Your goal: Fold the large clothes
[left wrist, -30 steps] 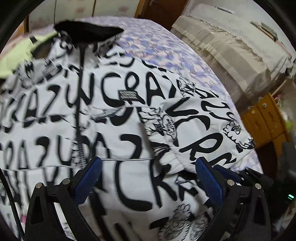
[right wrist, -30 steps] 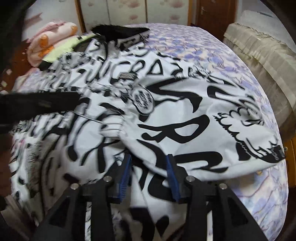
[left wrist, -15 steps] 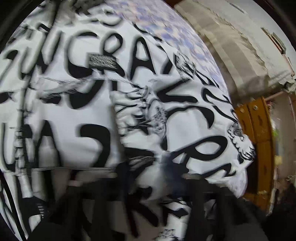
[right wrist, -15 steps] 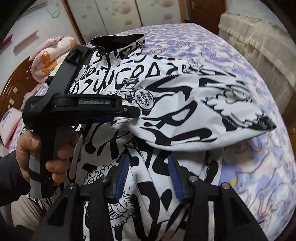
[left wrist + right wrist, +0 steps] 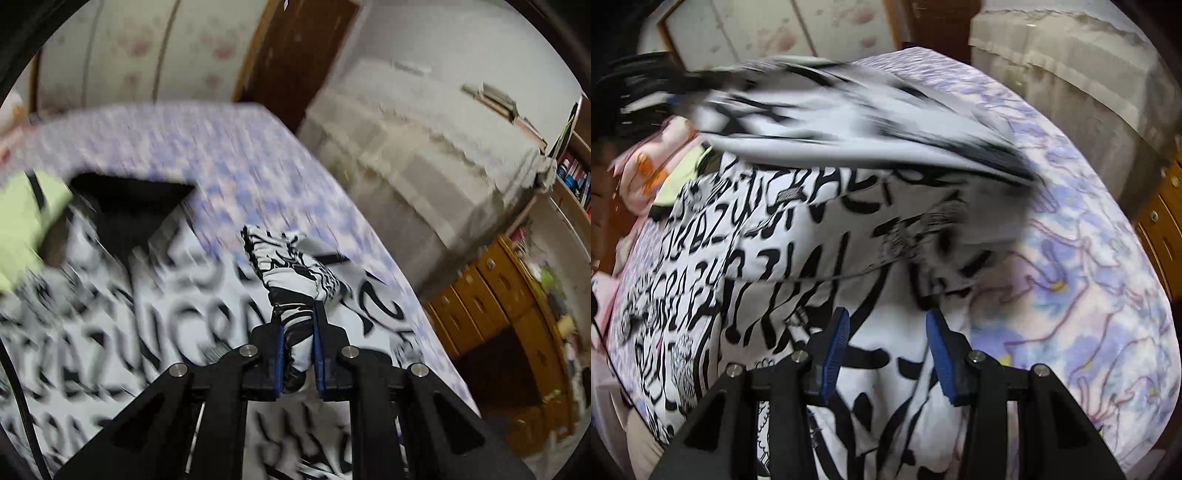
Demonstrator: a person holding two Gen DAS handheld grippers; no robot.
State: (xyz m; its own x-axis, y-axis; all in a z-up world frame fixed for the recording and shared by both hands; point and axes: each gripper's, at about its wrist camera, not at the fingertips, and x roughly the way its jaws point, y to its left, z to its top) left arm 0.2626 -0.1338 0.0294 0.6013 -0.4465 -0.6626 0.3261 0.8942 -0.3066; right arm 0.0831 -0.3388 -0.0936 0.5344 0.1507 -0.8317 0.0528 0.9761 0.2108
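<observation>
**foldnoob:** Left gripper (image 5: 297,334), what's it got? Blurry on my end.

**bedsidebob:** Your left gripper's jaws are closing, and they're pinched on the bunched sleeve cuff (image 5: 291,266); you can see cloth squeezed between the blue pads. Your right gripper (image 5: 886,350) sits half open with nothing in it, hovering low over the hem end of the jacket (image 5: 768,258).

**foldnoob:** So where's everything lying?

**bedsidebob:** Jacket body is spread on the flowered bedspread (image 5: 1089,295), long axis running away from you toward the black collar (image 5: 129,206). In the right view the lifted sleeve (image 5: 849,122) stretches across above the chest, its shoulder end on the jacket's right side, its cuff end off to the left.

**foldnoob:** Next move?

**bedsidebob:** My guess: your left hand owns this one. Lay the sleeve crosswise over the chest; your right is nearer the hem, so use it for pinning or smoothing.
</observation>
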